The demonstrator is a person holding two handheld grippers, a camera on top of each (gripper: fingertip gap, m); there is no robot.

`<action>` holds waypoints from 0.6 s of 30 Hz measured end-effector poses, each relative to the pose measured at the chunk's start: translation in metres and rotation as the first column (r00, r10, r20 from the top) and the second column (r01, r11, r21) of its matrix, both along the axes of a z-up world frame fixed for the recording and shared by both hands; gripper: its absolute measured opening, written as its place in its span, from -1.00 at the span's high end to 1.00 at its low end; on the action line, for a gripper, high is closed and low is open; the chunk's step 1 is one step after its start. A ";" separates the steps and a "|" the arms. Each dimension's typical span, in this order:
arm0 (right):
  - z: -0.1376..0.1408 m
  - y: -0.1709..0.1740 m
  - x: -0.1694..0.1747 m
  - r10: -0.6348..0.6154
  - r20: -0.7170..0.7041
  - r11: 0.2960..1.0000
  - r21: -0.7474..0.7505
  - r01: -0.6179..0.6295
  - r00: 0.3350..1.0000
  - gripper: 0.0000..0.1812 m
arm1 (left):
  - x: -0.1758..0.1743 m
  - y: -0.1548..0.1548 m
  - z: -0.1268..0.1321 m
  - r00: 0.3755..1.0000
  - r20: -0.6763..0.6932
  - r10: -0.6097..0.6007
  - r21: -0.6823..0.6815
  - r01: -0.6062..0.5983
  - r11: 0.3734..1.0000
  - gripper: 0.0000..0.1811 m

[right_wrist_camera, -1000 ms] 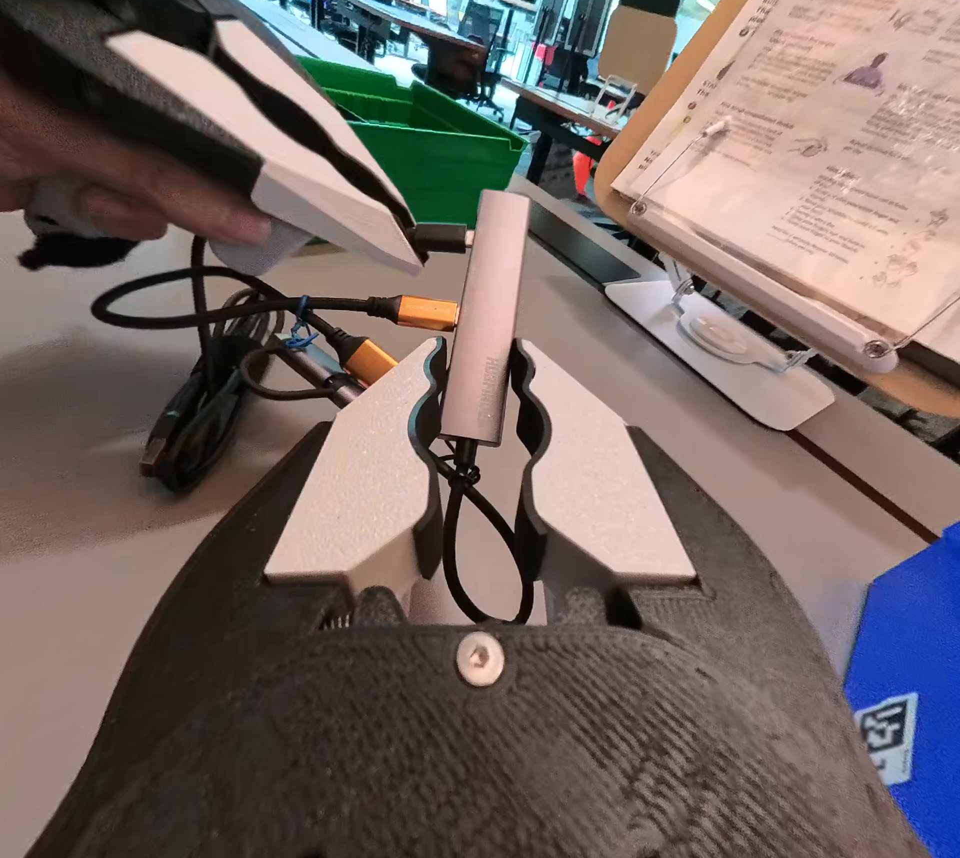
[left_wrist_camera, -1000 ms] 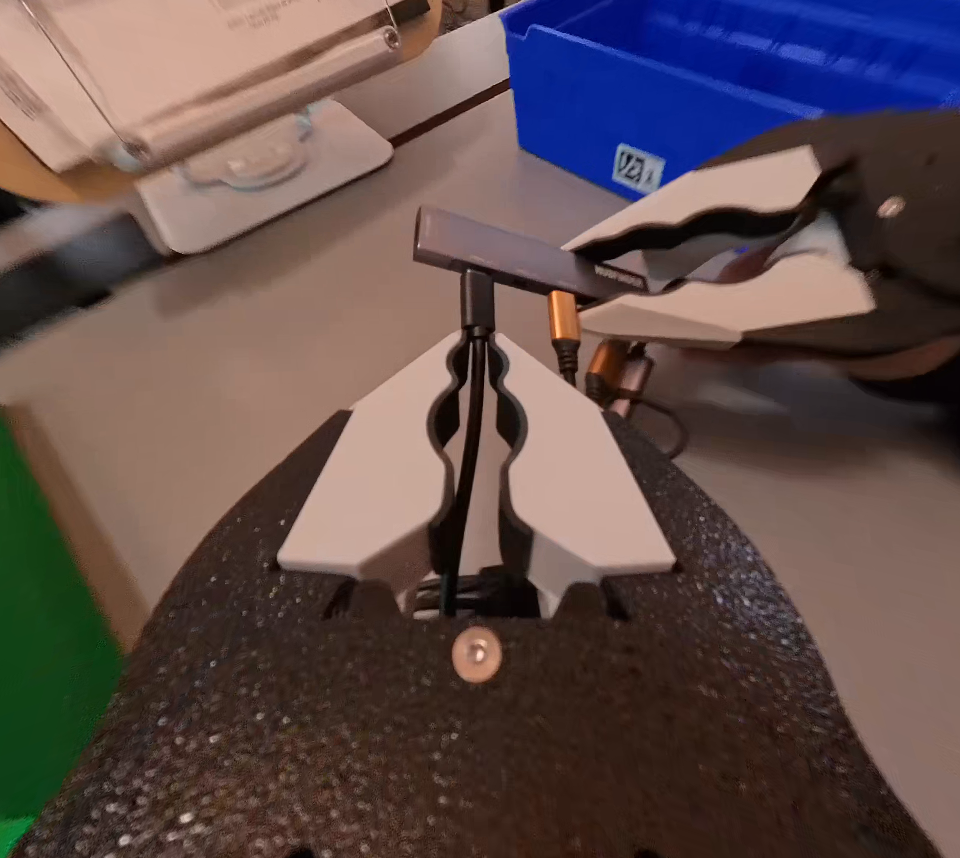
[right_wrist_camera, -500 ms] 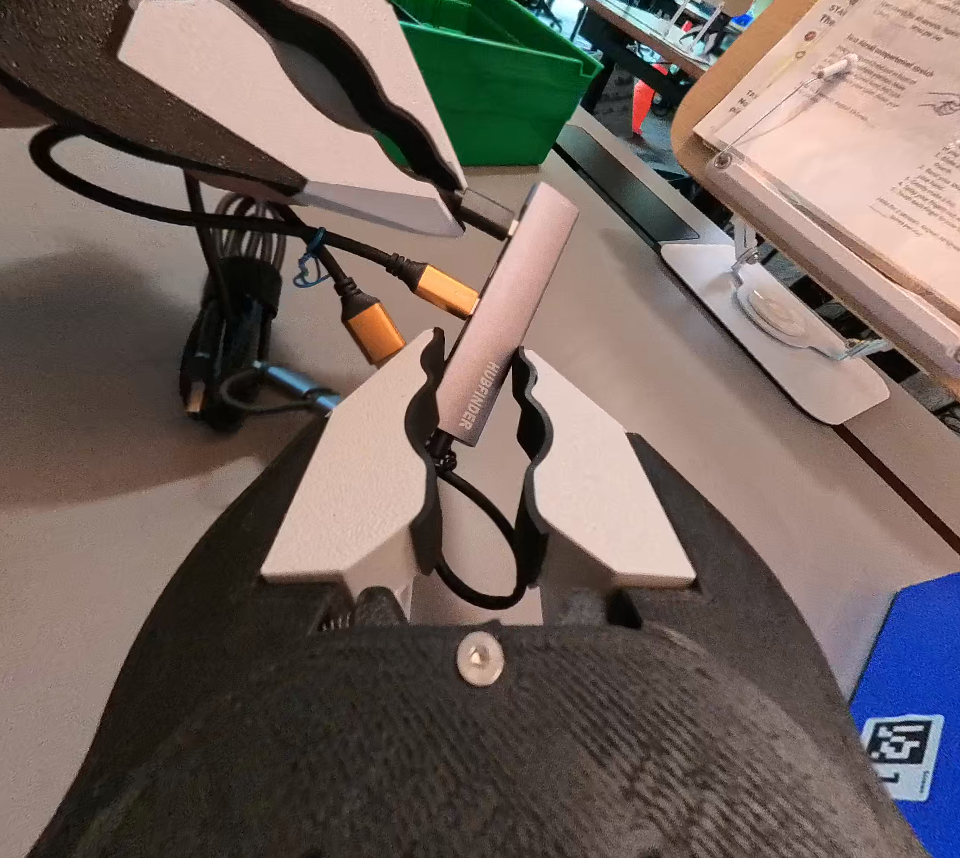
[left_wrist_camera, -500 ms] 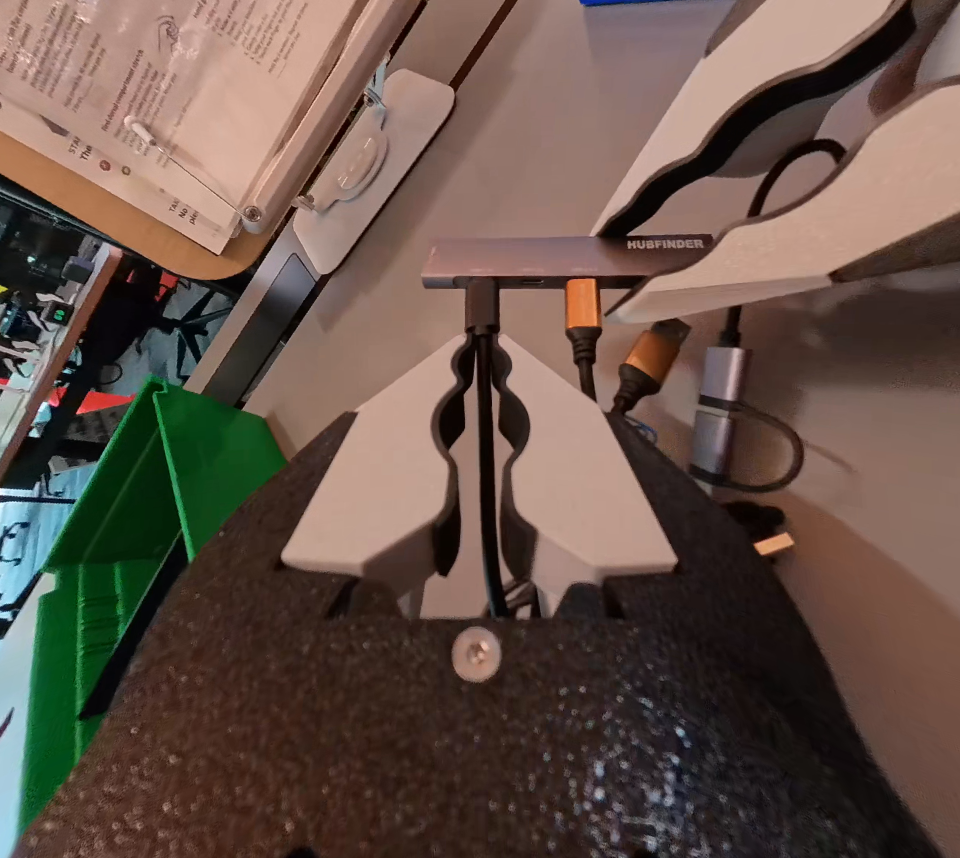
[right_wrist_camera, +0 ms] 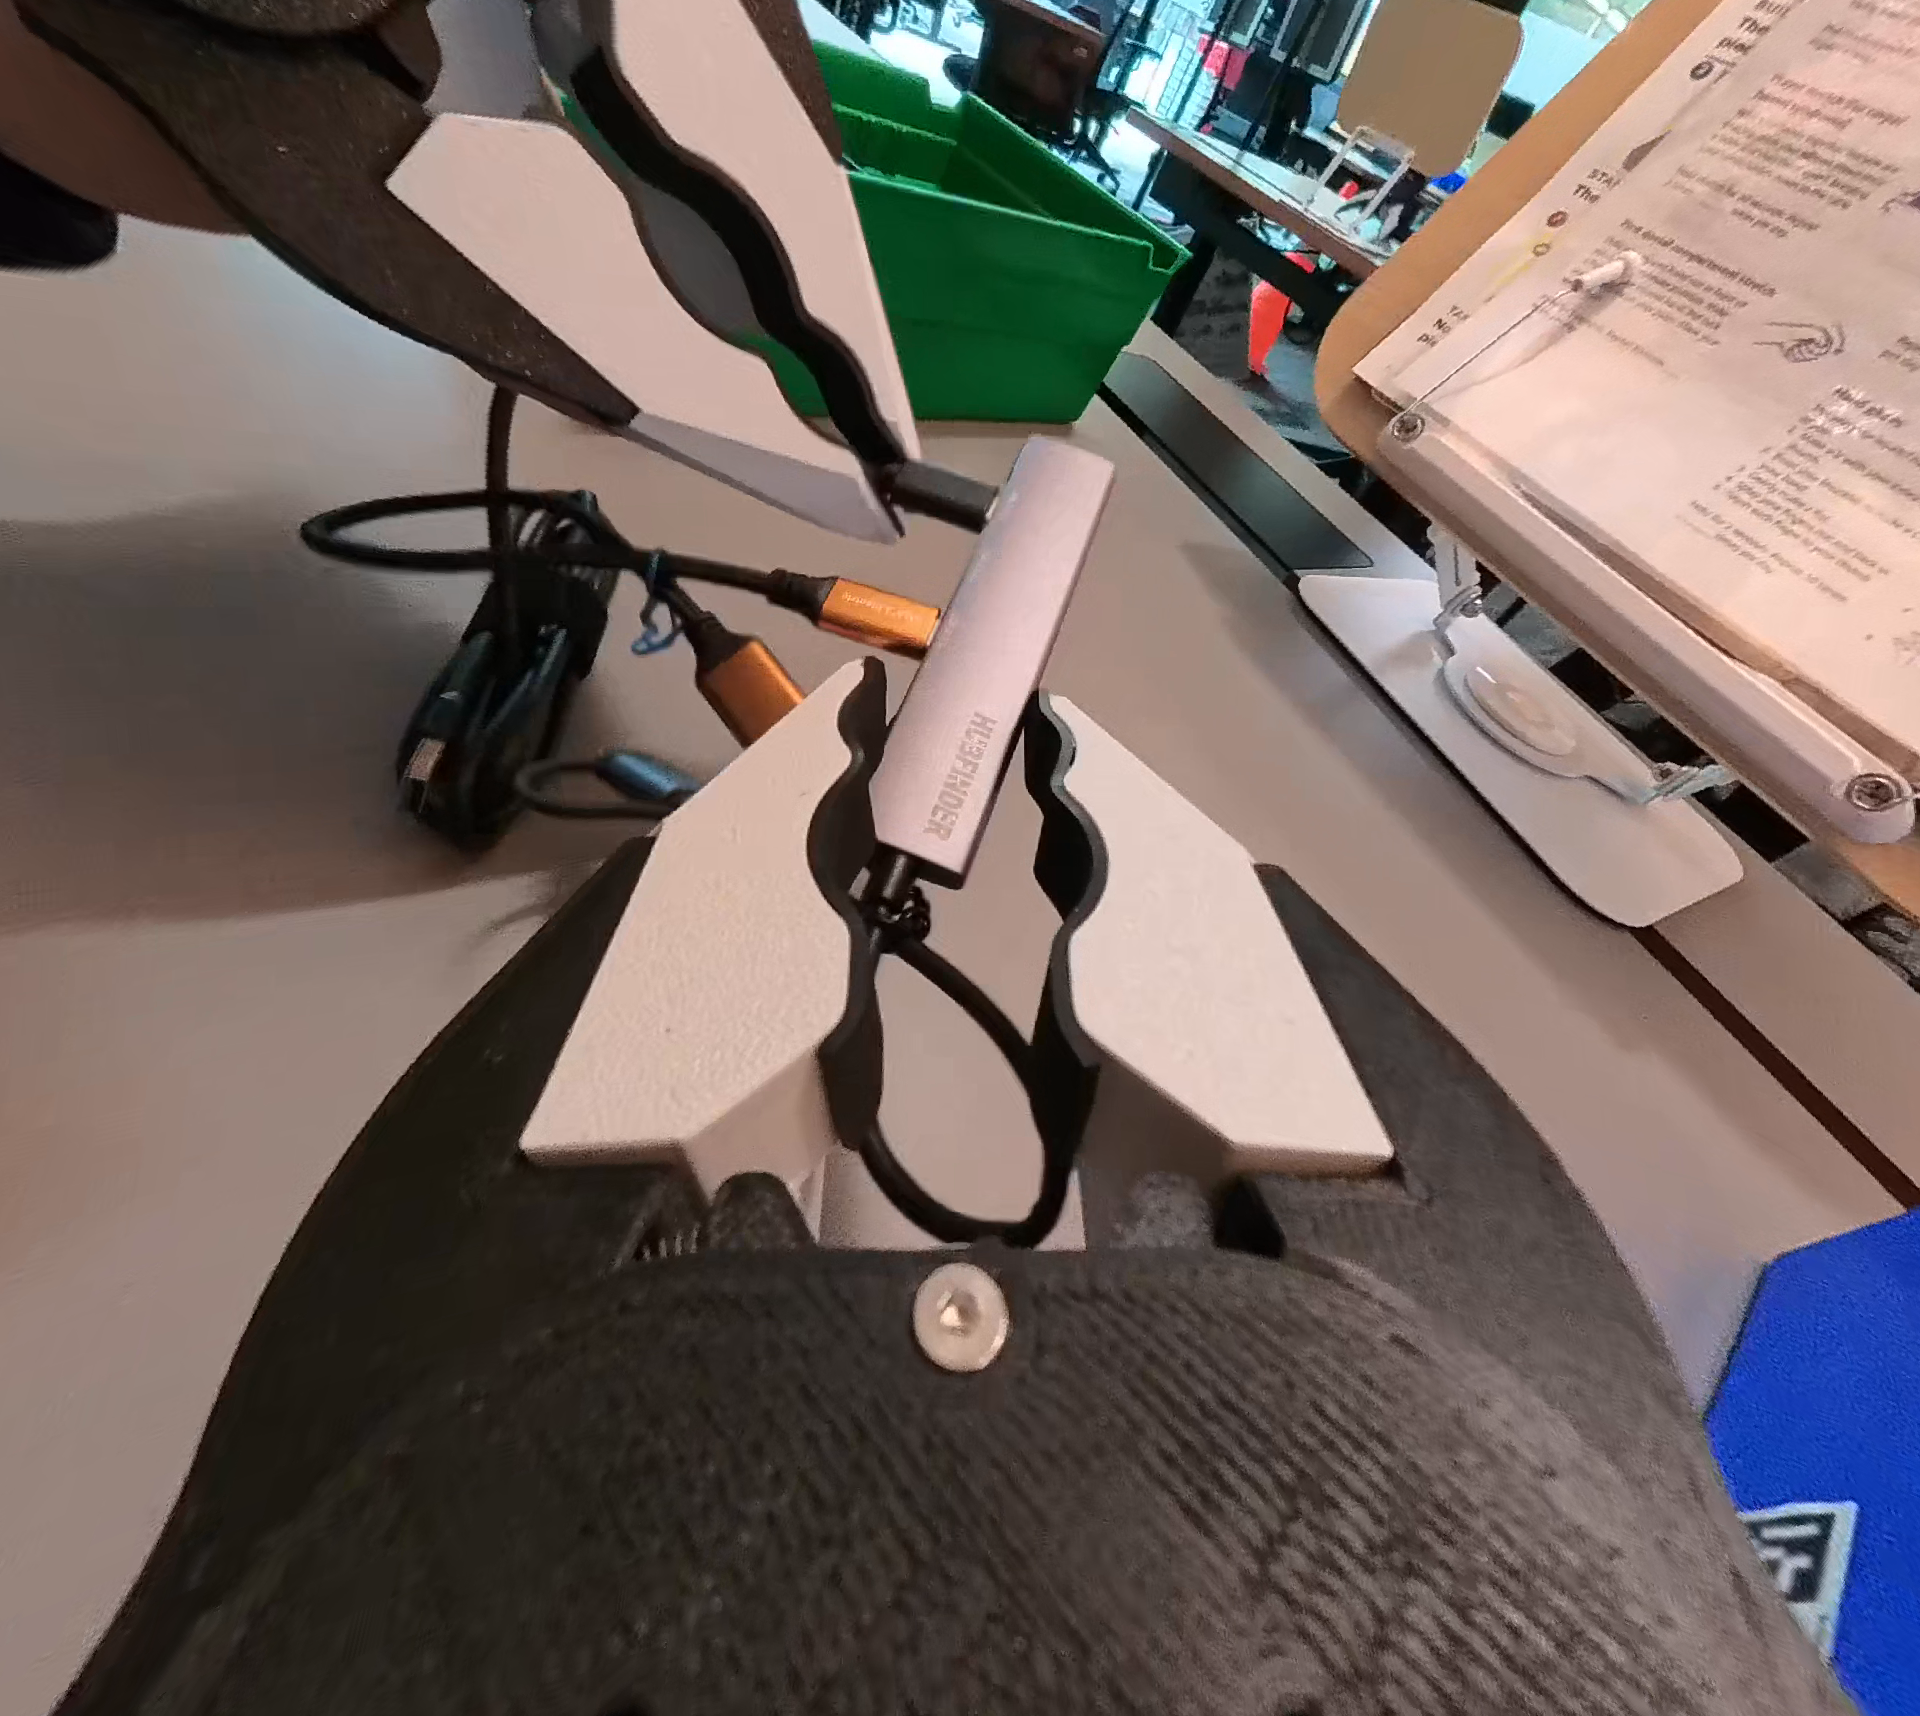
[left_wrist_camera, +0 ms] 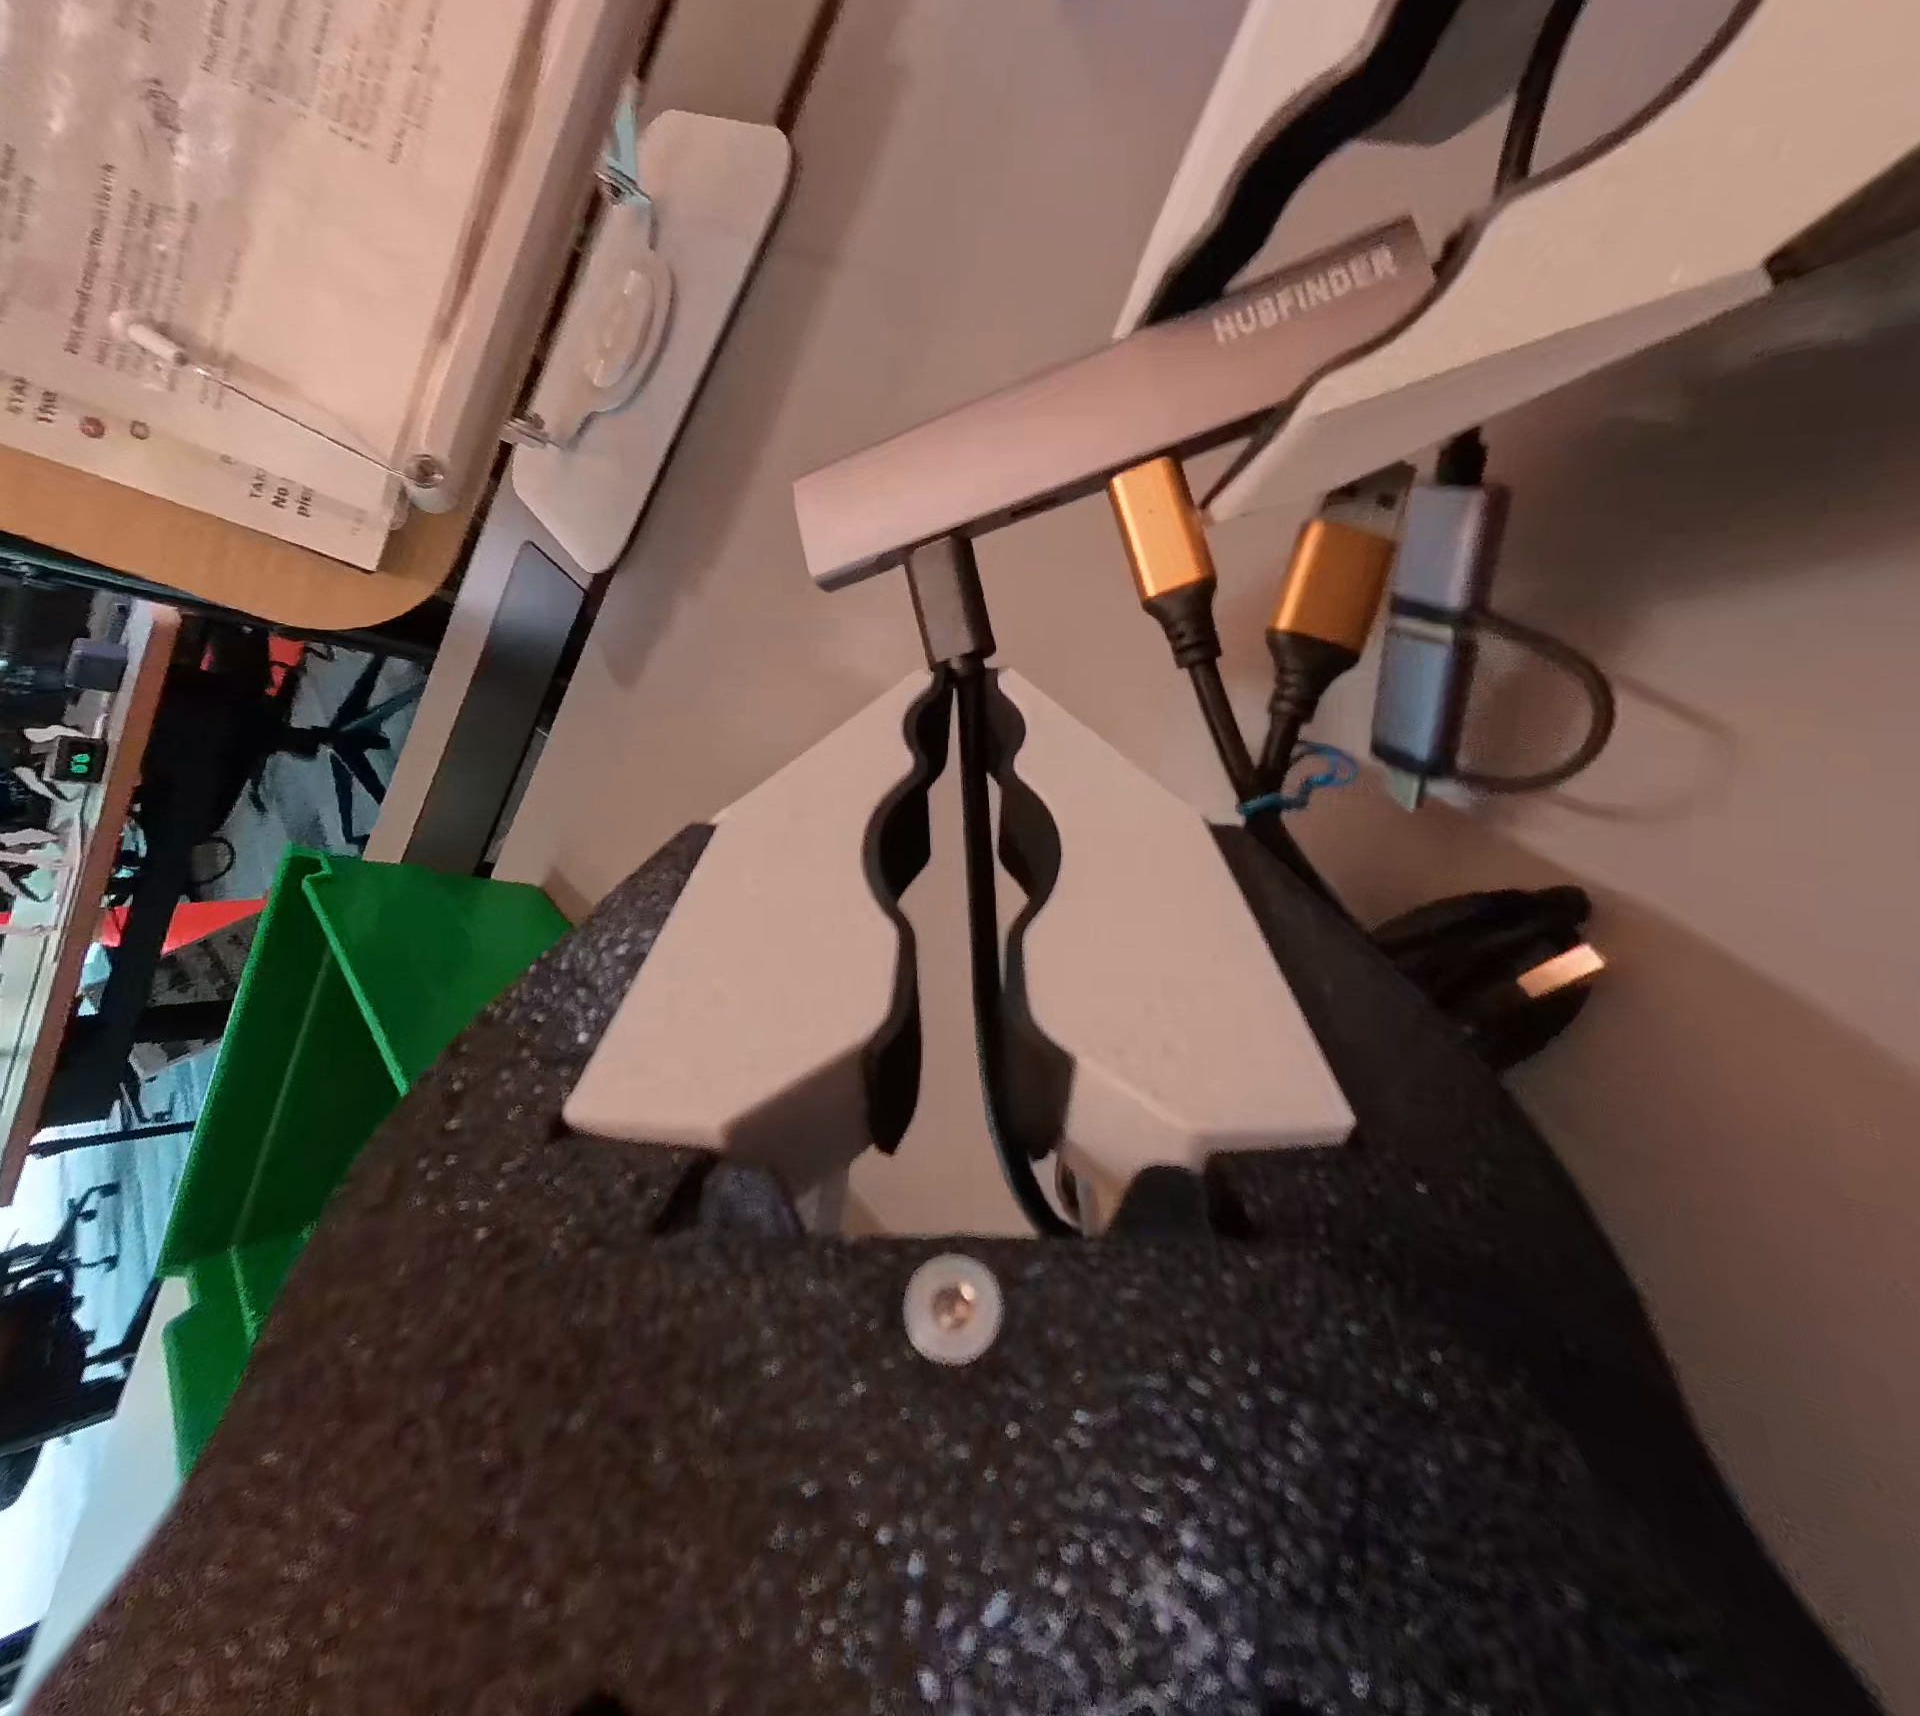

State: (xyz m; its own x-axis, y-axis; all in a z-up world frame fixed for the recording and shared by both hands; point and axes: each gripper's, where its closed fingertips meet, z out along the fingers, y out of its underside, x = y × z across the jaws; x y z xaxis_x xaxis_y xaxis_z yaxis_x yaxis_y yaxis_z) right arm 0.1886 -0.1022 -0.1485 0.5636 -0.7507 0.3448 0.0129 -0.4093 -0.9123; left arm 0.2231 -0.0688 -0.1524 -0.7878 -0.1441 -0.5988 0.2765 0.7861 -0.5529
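Observation:
My right gripper point(right_wrist_camera: 956, 695) is shut on a slim grey USB hub point(right_wrist_camera: 1003, 617) and holds it tilted above the grey table point(right_wrist_camera: 208, 419). The hub's short black lead loops between my right fingers. My left gripper point(left_wrist_camera: 958, 679) is shut on a black cable just behind its black plug point(left_wrist_camera: 945, 596). That plug sits in the side of the hub point(left_wrist_camera: 1091, 409), near its free end. An orange plug point(left_wrist_camera: 1158, 544) sits in the hub beside it. In the right wrist view the left gripper point(right_wrist_camera: 894, 492) comes in from the upper left.
A second orange plug point(left_wrist_camera: 1330, 586) and a grey adapter point(left_wrist_camera: 1439, 617) hang loose under the right gripper. A coiled black cable bundle point(right_wrist_camera: 499, 690) lies on the table. A green bin point(right_wrist_camera: 987, 264), a document stand point(right_wrist_camera: 1662, 316) and a blue bin point(right_wrist_camera: 1818, 1458) stand around. Some 6 cm of space lies between my two pairs of fingers.
Both grippers have turned and tilted together, still joined at the hub. The hub now slants instead of lying level. The black plug stays in the hub and both grips hold.

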 end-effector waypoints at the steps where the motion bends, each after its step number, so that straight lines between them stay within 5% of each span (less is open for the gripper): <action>1: 0.000 0.000 0.000 0.001 -0.002 1.000 0.005 -0.001 1.000 0.71 | 0.000 -0.001 0.003 1.000 0.002 0.009 -0.040 -0.009 0.999 0.97; 7: 0.004 -0.003 0.002 -0.018 0.044 1.000 -0.008 0.018 0.999 0.72 | 0.000 -0.003 0.003 0.999 -0.013 0.032 -0.126 -0.034 0.991 0.97; 11: 0.018 -0.013 0.002 -0.030 0.094 0.999 0.029 0.027 0.995 0.74 | -0.013 -0.012 0.021 0.996 -0.065 -0.063 -0.305 0.040 0.952 0.93; 18: 0.021 -0.006 -0.007 0.065 0.104 0.997 0.036 -0.069 0.992 0.74 | -0.032 0.001 0.055 0.946 -0.218 -0.239 -0.446 0.122 0.887 0.42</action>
State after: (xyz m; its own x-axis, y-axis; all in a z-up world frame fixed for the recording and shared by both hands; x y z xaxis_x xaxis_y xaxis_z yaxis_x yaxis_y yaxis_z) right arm 0.1813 -0.1077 -0.1278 0.5762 -0.7266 0.3743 0.1340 -0.3677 -0.9202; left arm 0.1909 -0.0678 -0.0978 -0.9425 -0.1758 -0.2841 0.1915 0.4125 -0.8906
